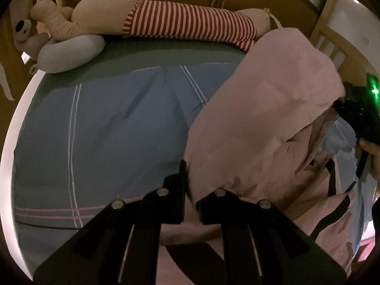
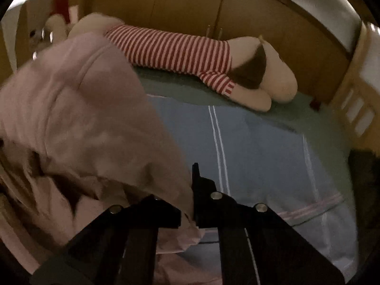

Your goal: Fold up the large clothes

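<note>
A large pink garment point(image 1: 268, 118) with dark trim is lifted over a blue bedspread point(image 1: 114, 128). My left gripper point(image 1: 190, 178) is shut on the garment's edge; the cloth covers its right finger and rises to the right. My right gripper point(image 2: 190, 185) is shut on another edge of the pink garment point(image 2: 90, 118), which hangs to the left and hides its left finger. The right gripper also shows at the right edge of the left wrist view point(image 1: 358, 109) with a green light, holding the cloth up.
A long plush toy in a red-striped shirt point(image 1: 180, 21) lies along the far bed edge, also in the right wrist view point(image 2: 175, 49). A grey neck pillow point(image 1: 68, 52) lies far left. Wooden cupboards point(image 2: 190, 4) stand behind, a wooden bed frame point(image 2: 356, 104) at right.
</note>
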Available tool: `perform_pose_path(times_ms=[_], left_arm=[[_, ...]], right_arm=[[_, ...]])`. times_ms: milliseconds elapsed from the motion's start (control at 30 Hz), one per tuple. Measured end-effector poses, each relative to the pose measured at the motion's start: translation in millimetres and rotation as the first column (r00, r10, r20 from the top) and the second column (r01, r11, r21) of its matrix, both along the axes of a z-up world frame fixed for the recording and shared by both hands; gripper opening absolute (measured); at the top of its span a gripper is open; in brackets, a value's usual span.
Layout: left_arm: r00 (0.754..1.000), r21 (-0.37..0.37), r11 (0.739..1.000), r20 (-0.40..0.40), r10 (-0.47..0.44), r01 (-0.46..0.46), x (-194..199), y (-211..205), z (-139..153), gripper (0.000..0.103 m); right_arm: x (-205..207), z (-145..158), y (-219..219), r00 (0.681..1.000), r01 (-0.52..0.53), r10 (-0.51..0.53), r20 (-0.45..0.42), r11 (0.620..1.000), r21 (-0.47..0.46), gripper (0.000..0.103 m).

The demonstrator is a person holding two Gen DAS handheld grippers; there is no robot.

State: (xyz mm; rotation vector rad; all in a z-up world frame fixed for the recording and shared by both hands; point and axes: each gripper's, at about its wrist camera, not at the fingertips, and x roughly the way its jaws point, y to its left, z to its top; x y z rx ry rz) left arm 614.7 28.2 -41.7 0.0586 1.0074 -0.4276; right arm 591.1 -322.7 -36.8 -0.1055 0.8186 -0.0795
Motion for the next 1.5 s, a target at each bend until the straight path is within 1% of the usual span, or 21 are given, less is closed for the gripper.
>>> perform_pose_path(times_ms=[133,267,433,600,700,800,833,867,900,967,1000,1033,1100,1133,1167,1200,1267,1300,1333,1433,1500], left_arm=[[1.000,-0.021,1.000,-0.020,0.013,-0.013,-14,7,-1,0.008],[1.000,-0.034,0.999,-0.022,0.007,-0.008,-38,10,5,0.008],[0.999,-0.041,0.998,-0.019,-0.043,0.042,-96,12,18,0.010],[0.996,-0.044,0.996,-0.006,-0.083,0.083,-164,20,16,0.014],[0.994,-0.058,0.992,-0.010,-0.110,0.109,-210,28,2,0.013],[0.993,-0.068,0.991,-0.021,-0.118,0.117,-246,36,-18,0.014],[0.993,-0.071,0.991,-0.024,-0.119,0.117,-259,40,-25,0.017],[0.992,-0.071,0.990,-0.023,-0.122,0.120,-269,41,-29,0.031],[0.991,-0.076,0.988,0.000,-0.132,0.132,-287,44,-30,0.040],[0.989,-0.098,0.985,0.058,-0.140,0.145,-320,46,-24,0.090],[0.986,-0.116,0.983,0.095,-0.135,0.146,-336,47,-16,0.096],[0.983,-0.134,0.979,0.123,-0.136,0.152,-344,48,-10,0.097],[0.973,-0.174,0.969,0.181,-0.142,0.173,-364,46,9,0.100],[0.969,-0.187,0.967,0.208,-0.132,0.172,-371,45,20,0.101],[0.964,-0.203,0.965,0.240,-0.114,0.165,-375,42,33,0.101],[0.960,-0.215,0.964,0.261,-0.101,0.159,-377,40,41,0.101],[0.951,-0.241,0.961,0.302,-0.061,0.139,-377,35,60,0.101],[0.946,-0.257,0.959,0.324,-0.033,0.122,-374,30,72,0.101],[0.940,-0.269,0.957,0.341,-0.012,0.110,-370,26,82,0.101],[0.928,-0.227,0.973,0.369,0.043,0.045,-341,1,107,0.101],[0.920,-0.204,0.979,0.387,0.063,0.019,-315,-19,119,0.101]], right_arm=[[-31,21,15,0.996,-0.072,0.074,0.052,0.997,-0.038,0.004],[-81,48,28,0.983,-0.129,0.137,0.124,0.989,-0.072,0.004],[-151,66,44,0.962,-0.198,0.209,0.178,0.977,-0.077,0.004],[-222,62,59,0.944,-0.247,0.258,0.207,0.966,-0.079,0.004],[-264,46,69,0.938,-0.273,0.284,0.199,0.958,-0.084,0.004],[-295,25,75,0.943,-0.272,0.280,0.178,0.960,-0.068,0.004],[-304,15,76,0.946,-0.268,0.274,0.171,0.962,-0.059,0.004],[-310,5,78,0.949,-0.265,0.270,0.159,0.963,-0.052,0.004],[-315,-2,81,0.951,-0.260,0.268,0.156,0.963,-0.066,0.004],[-324,-15,87,0.948,-0.250,0.268,0.174,0.961,-0.119,0.005],[-326,-24,88,0.948,-0.248,0.267,0.175,0.961,-0.120,0.005],[-326,-27,88,0.950,-0.243,0.260,0.175,0.963,-0.116,0.009],[-327,-30,90,0.956,-0.220,0.244,0.162,0.963,-0.153,0.037],[-332,-26,91,0.959,-0.204,0.232,0.162,0.964,-0.169,0.080],[-338,-22,91,0.961,-0.184,0.215,0.175,0.967,-0.177,0.102],[-349,-12,88,0.955,-0.169,0.203,0.217,0.972,-0.164,0.102],[-362,4,84,0.956,-0.202,0.220,0.193,0.973,-0.110,0.102],[-369,13,80,0.954,-0.191,0.208,0.215,0.977,-0.098,0.102],[-377,25,76,0.949,-0.162,0.177,0.262,0.984,-0.079,0.102],[-385,56,64,0.931,-0.096,0.067,0.358,0.993,0.063,0.102],[-374,70,61,0.928,-0.081,0.016,0.373,0.984,0.161,0.102]])
